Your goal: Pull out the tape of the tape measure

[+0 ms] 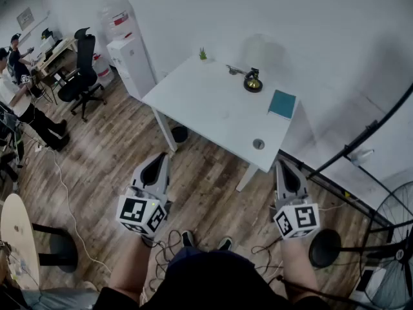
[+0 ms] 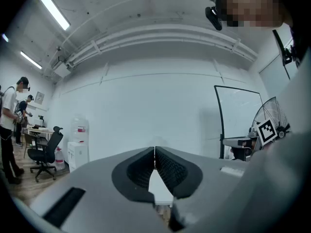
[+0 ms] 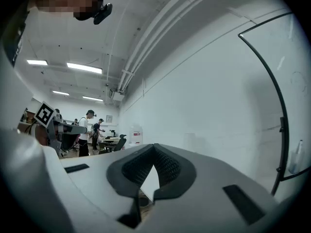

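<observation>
Left gripper view shows the left gripper (image 2: 154, 150) with jaws pressed together on nothing; the right gripper (image 3: 154, 147) is likewise closed and empty. Both are held level, well short of the table (image 1: 213, 112). What looks like the tape measure (image 1: 253, 82) sits untouched at the table's far side, so approach, grasp and pull all remain.

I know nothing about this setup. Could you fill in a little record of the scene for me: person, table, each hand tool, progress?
Person: standing on the wood floor, apart from the white table
On table: small plant, dark round object (maybe the tape measure), teal book
Left tool: shut, empty
Right tool: shut, empty
Progress: nothing on the table touched yet
</observation>
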